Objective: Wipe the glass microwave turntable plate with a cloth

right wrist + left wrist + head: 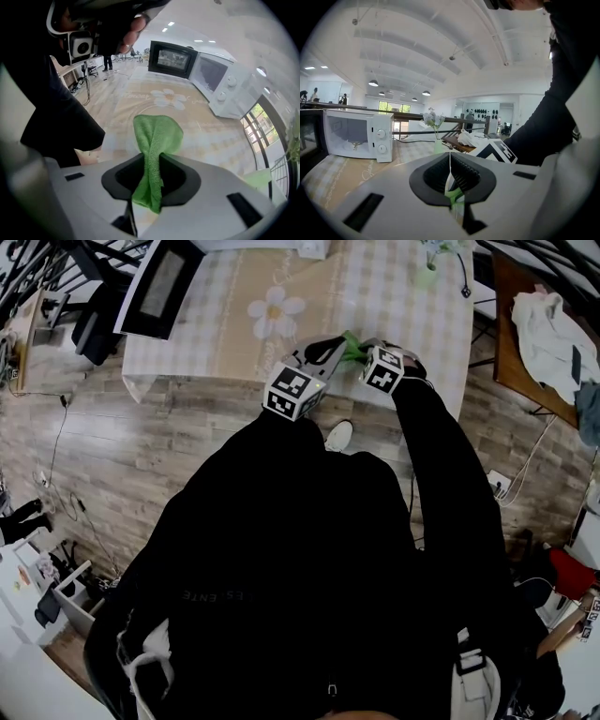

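Observation:
Both grippers are held close together over the table's front edge. My right gripper is shut on a green cloth, whose folded end sticks up past the jaws. My left gripper is shut on the thin clear rim of the glass plate. The plate is seen edge-on as a pale line, with green cloth showing behind it. In the head view the plate itself is hard to make out.
A white microwave stands at the far side of the checked tablecloth with its dark door swung open. A vase of flowers stands near the table's right end. Wooden floor lies below the table edge.

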The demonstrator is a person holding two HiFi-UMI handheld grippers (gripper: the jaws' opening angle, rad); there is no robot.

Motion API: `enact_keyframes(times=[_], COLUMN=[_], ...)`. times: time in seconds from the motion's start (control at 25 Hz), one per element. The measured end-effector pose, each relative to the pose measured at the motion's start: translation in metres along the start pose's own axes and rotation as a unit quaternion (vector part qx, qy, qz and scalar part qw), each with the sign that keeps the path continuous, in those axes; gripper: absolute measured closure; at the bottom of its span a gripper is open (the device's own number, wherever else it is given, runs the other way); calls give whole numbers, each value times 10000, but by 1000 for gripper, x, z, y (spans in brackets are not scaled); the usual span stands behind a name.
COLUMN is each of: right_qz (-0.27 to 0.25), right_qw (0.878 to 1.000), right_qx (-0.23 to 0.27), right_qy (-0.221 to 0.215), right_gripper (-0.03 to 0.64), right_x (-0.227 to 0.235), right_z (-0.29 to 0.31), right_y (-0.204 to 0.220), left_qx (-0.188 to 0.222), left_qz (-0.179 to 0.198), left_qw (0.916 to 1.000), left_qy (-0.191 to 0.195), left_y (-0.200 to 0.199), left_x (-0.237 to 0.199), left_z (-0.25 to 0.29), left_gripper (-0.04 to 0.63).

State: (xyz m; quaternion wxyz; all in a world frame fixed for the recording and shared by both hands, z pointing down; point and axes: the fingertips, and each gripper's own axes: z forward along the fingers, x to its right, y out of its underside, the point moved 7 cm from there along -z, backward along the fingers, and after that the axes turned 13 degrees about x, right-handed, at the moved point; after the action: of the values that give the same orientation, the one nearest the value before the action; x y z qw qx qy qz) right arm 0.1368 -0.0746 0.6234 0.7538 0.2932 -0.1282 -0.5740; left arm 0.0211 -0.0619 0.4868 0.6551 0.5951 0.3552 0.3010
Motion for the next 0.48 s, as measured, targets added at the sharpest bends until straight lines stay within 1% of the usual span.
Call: enact_keyframes(times=[0.2,0.48], right_qz=[-21,-64], right_qw=[9993,9973], right_qx=[-66,-166], right_qy=[380,709], right_gripper=[508,508], right_x=[37,75], right_z=[-9,-6], right_y=[7,11], left_qx=[53,19], left_qz=[48,19], left_qw=[10000,10000], left_qy=[67,61], left_y=[-4,-4], left_x=[-4,-16], left_z=[12,27], left_gripper=[574,574])
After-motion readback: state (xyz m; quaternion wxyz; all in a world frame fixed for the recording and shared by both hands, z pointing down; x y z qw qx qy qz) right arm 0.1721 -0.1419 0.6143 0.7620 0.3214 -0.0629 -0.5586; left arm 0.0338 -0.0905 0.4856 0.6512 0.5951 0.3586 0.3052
